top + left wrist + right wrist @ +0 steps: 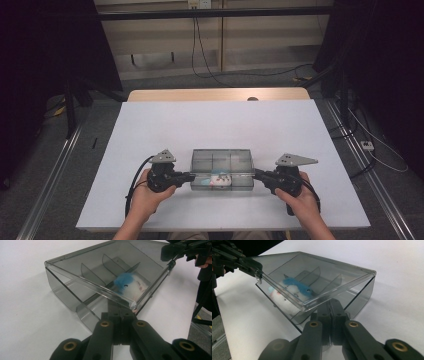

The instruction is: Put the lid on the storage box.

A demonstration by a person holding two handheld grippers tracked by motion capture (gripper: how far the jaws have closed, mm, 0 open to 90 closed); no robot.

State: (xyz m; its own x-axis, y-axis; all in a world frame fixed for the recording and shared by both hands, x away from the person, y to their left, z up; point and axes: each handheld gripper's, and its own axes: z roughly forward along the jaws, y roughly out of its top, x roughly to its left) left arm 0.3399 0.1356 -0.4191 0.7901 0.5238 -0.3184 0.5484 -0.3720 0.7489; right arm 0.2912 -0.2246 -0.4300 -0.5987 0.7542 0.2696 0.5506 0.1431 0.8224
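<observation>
A smoky clear plastic box [222, 159] with inner dividers sits near the table's front edge. Its hinged lid [88, 282] is tilted up off the body, front edge raised. A white plush toy with a blue tuft [130, 285] lies in a front compartment [219, 180]. My left gripper [122, 313] is shut on the lid's front left corner [190, 176]. My right gripper [329, 305] is shut on the lid's front right corner [256, 174]. In the right gripper view the toy [295, 289] shows through the lid, and the left gripper [256, 272] pinches the far corner.
The box rests on a white table top [210, 125] with bare surface behind and to both sides. A wooden strip [215, 94] runs along the far edge. Dark stands and cables [200, 50] are on the floor beyond.
</observation>
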